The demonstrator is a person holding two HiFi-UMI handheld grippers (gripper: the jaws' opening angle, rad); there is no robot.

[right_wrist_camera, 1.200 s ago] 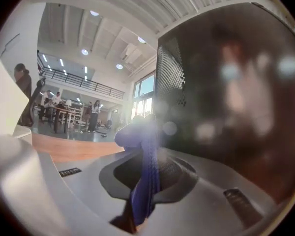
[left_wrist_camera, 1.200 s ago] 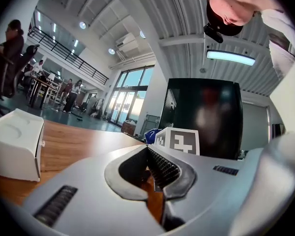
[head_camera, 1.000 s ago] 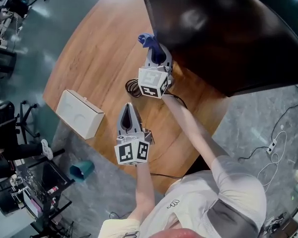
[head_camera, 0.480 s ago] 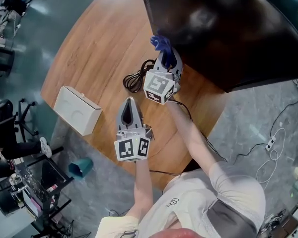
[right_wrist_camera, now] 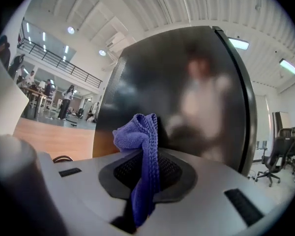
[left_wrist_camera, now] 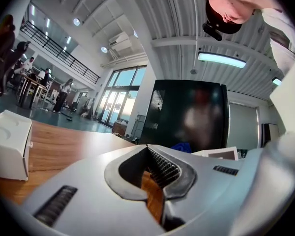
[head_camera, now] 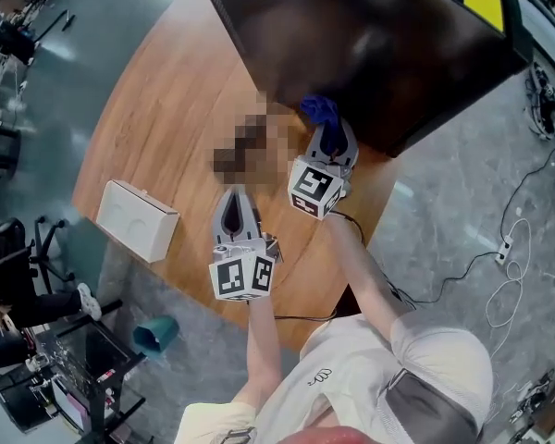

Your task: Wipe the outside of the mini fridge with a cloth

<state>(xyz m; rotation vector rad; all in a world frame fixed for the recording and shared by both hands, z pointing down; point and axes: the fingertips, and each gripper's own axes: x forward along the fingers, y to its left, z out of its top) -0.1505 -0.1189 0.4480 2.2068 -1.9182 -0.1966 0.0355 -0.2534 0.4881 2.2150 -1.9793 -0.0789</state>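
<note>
The black mini fridge (head_camera: 379, 44) stands on the round wooden table (head_camera: 157, 109), glossy side toward me (right_wrist_camera: 187, 92). My right gripper (head_camera: 326, 129) is shut on a blue cloth (head_camera: 320, 111), and the bunched cloth (right_wrist_camera: 140, 146) presses against the fridge's side near its bottom edge. My left gripper (head_camera: 237, 209) hovers shut over the table to the left, nothing between its jaws; the fridge (left_wrist_camera: 187, 114) shows ahead of it, with the cloth (left_wrist_camera: 181, 146) small at its base.
A white box (head_camera: 137, 220) lies near the table's left edge, also at left in the left gripper view (left_wrist_camera: 9, 144). A teal cup (head_camera: 154, 334) sits on the grey floor. Cables (head_camera: 504, 276) run over the floor at right. People and desks are far behind.
My right gripper has carried the cloth rightward along the fridge's side toward its front corner. The view has shifted. My left gripper has stayed about where it was.
</note>
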